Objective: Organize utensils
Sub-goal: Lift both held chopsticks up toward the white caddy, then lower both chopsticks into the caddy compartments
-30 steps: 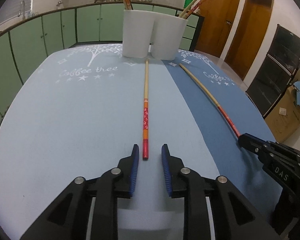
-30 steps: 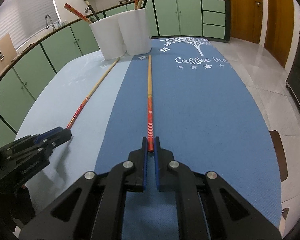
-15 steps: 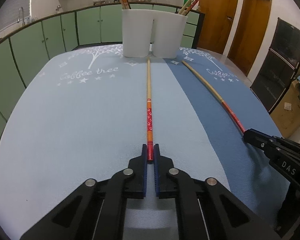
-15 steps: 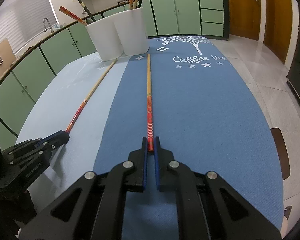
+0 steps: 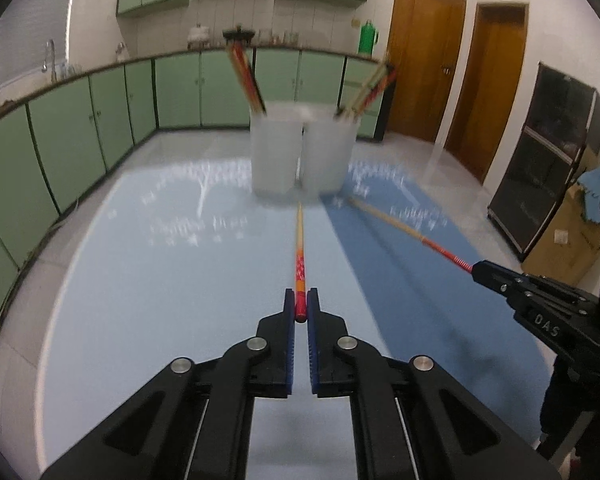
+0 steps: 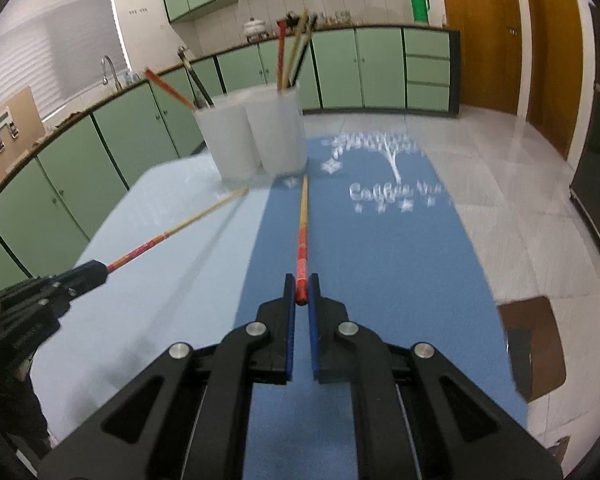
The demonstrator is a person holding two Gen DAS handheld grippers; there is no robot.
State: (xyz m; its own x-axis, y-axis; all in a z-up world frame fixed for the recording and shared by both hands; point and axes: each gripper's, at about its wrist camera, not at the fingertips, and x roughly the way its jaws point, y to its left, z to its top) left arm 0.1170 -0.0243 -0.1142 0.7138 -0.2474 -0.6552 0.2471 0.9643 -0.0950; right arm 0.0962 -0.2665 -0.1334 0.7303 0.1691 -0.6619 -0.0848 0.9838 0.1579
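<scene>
My left gripper [image 5: 300,302] is shut on the red end of a long chopstick [image 5: 299,252] that points at two white cups [image 5: 304,152] at the table's far side. My right gripper [image 6: 301,286] is shut on the red end of a second chopstick [image 6: 302,232]. Each gripper and its chopstick also show in the other view: the right gripper [image 5: 476,270] with its chopstick [image 5: 404,230], the left gripper [image 6: 100,270] with its chopstick [image 6: 180,226]. Both chopsticks are raised off the cloth. The cups [image 6: 256,136] hold several chopsticks.
The table has a light blue mat [image 5: 140,280] on the left and a darker blue mat [image 6: 380,260] on the right. Green cabinets run behind. Wooden doors [image 5: 424,60], a dark cabinet [image 5: 556,152] and a cardboard box [image 5: 568,240] stand to the right.
The left gripper closed on its chopstick a second ago. Both grippers have since lifted, raising the chopsticks off the mats, and the view has tilted up toward the cups.
</scene>
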